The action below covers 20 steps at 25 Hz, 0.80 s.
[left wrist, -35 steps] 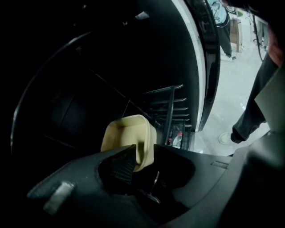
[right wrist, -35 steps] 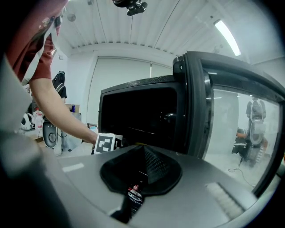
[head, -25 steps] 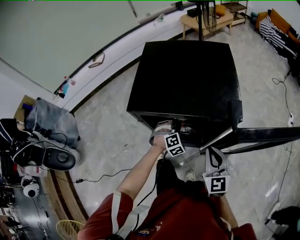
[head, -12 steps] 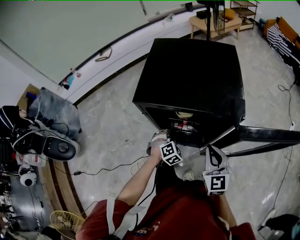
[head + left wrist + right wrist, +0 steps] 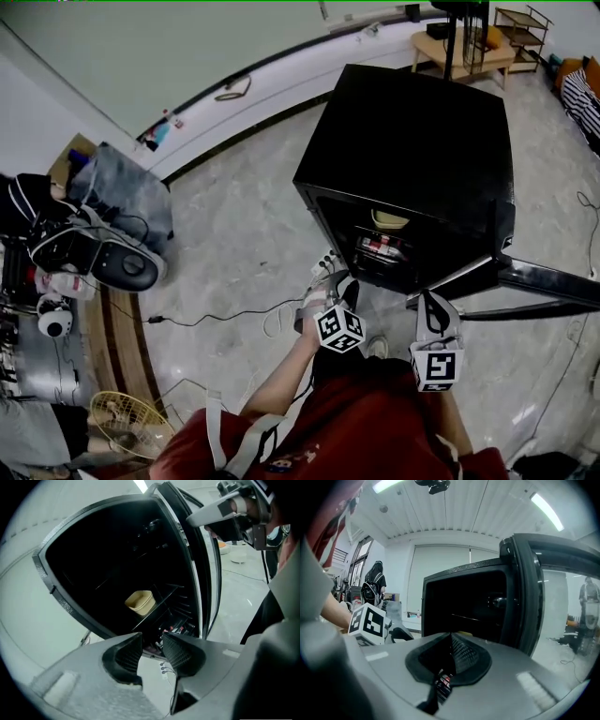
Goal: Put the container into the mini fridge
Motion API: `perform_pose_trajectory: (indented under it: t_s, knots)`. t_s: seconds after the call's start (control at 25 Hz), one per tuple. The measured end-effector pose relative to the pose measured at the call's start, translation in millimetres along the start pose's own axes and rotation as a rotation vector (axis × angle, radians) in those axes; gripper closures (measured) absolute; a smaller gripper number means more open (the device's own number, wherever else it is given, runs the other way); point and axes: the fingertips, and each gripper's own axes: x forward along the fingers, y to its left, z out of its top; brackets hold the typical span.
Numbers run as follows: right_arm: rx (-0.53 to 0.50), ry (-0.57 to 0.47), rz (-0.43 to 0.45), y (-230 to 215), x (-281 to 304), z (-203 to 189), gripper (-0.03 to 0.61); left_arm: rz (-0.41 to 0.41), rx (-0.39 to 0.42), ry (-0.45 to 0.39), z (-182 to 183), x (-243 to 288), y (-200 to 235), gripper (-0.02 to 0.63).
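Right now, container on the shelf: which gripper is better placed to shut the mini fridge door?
Right, probably. The right gripper sits beside the open door, jaws together. The left gripper, jaws apart and empty, faces the opening where the container rests on a shelf.

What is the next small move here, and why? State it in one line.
Probably swing the door shut with the right gripper, whose jaws are together and which sits close to it. The beige container already stands on a shelf inside the mini fridge. The left gripper hangs outside, jaws apart and empty, and the door stands wide open.
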Motion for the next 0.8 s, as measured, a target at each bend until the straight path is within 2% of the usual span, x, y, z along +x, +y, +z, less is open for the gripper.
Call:
perform_pose_trajectory:
  t_s: [0.12, 0.32, 0.44, 0.56, 0.68, 0.8]
  knots:
    - [-0.010, 0.009, 0.030, 7.7, 1.3, -2.3, 0.578, 0.037, -0.037, -0.007, -6.7, -14.9, -2.3, 0.472]
    - [-0.026, 0.004, 0.090, 21.7, 6.7, -5.9, 0.578, 0.190, -0.138, -0.120, 0.6, -58.7, 9.5, 0.477]
    - [-0.033, -0.007, 0.131, 33.3, 12.4, -3.3, 0.578, 0.246, -0.225, -0.176, 4.2, -86.0, 18.2, 0.480]
    - [-0.040, -0.025, 0.169, 45.1, 16.9, 4.5, 0.578, 0.294, -0.295, -0.220, 8.6, -113.3, 27.4, 0.485]
    - [-0.037, -0.066, 0.187, 49.6, 21.0, 19.6, 0.578, 0.367, -0.330, -0.267, 18.8, -140.4, 43.1, 0.486]
    - [-0.042, -0.103, 0.197, 51.3, 20.9, 37.4, 0.578, 0.429, -0.417, -0.318, 23.0, -164.8, 58.8, 0.488]
